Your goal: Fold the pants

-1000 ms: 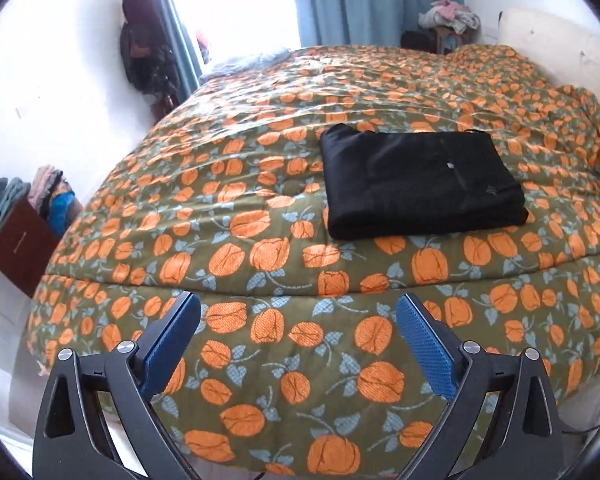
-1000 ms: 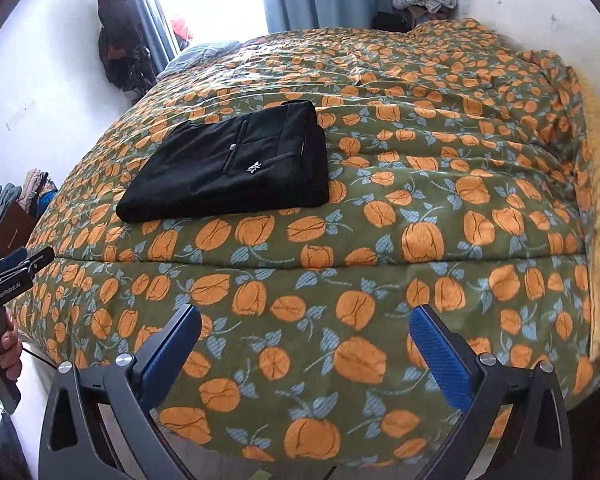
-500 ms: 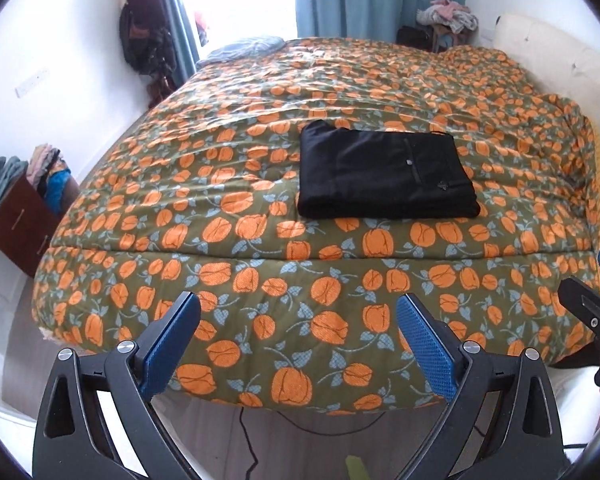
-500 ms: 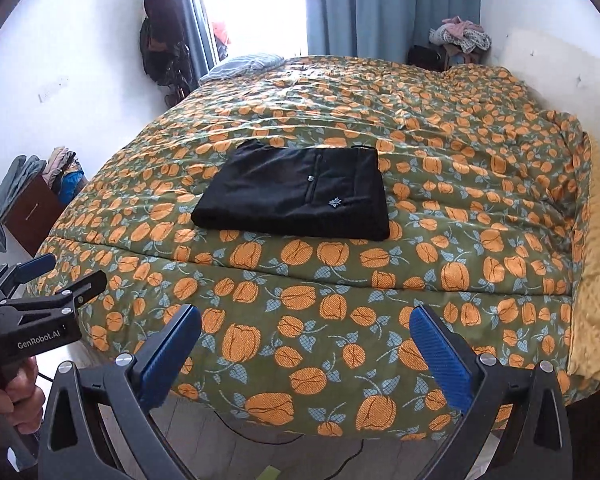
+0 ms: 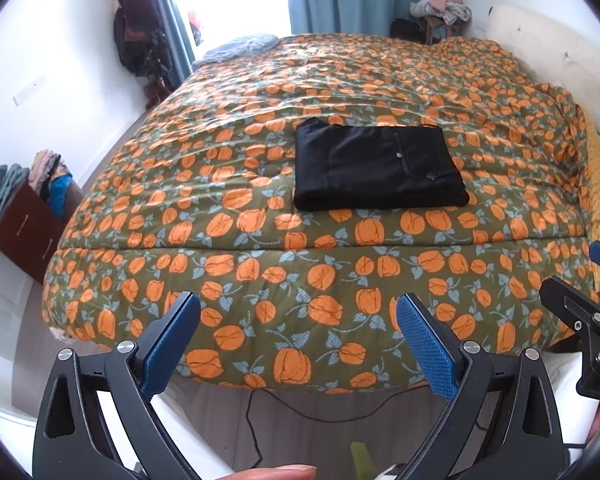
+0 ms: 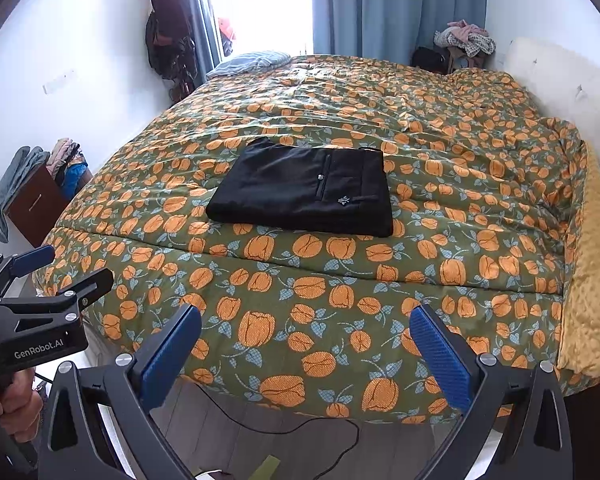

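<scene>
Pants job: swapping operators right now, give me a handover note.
Left gripper: open, empty, off the near edge of the bed.
Right gripper: open, empty, also off the near edge.
Pants: black, folded into a flat rectangle, lying on the quilt, touched by neither gripper.
Done: the fold looks finished, edges roughly squared.
Left: probably nothing; at most check that the fold is tidy.

Plain black folded cloth pants (image 5: 376, 168) lie on an olive-green quilted bedspread (image 5: 260, 272) patterned with orange tulips and grey-blue leaves.
</scene>
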A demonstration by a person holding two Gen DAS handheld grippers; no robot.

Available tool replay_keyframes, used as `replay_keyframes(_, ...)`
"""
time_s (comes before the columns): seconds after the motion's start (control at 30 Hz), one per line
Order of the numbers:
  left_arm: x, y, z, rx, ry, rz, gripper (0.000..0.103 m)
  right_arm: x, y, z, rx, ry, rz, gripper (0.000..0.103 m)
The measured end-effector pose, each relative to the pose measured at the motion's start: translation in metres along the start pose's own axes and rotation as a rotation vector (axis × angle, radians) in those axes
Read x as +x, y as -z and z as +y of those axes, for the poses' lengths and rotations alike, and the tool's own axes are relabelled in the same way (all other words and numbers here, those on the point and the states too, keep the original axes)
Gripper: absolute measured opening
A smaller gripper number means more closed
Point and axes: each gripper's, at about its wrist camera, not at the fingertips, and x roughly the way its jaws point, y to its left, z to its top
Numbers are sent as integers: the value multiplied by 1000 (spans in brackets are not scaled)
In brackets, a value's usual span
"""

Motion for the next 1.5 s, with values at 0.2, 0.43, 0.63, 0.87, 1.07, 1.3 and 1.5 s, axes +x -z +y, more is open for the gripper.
replay_keyframes(0.2, -2, 0, -1, -1, -1, -3, 99, -4, -1, 3, -6, -7, 16, 103)
replay_keyframes(0.43, -3, -1, -2, -1, 0, -3, 99, -2, 0, 4, -19, 9, 24, 103)
replay_keyframes(0.63, -4, -2, -3, 1, 0, -3, 99, -3, -1, 5, -32, 30, 22, 103)
replay_keyframes(0.87, -6, -3, -6, 3, 6, -3, 99, -5, -2, 3, -29, 36, 17, 103)
replay_keyframes(1.07, -4, -5, -8, 17, 17, 5, 99, -6, -3, 2, -28, 40, 16, 103)
replay_keyframes(1.3, -2, -5, -9, 19, 19, 6, 99, -6, -4, 0, -28, 48, 14, 103)
replay_keyframes(1.5, -2, -5, -10, 20, 20, 8, 99, -7, -5, 0, -28, 50, 10, 103)
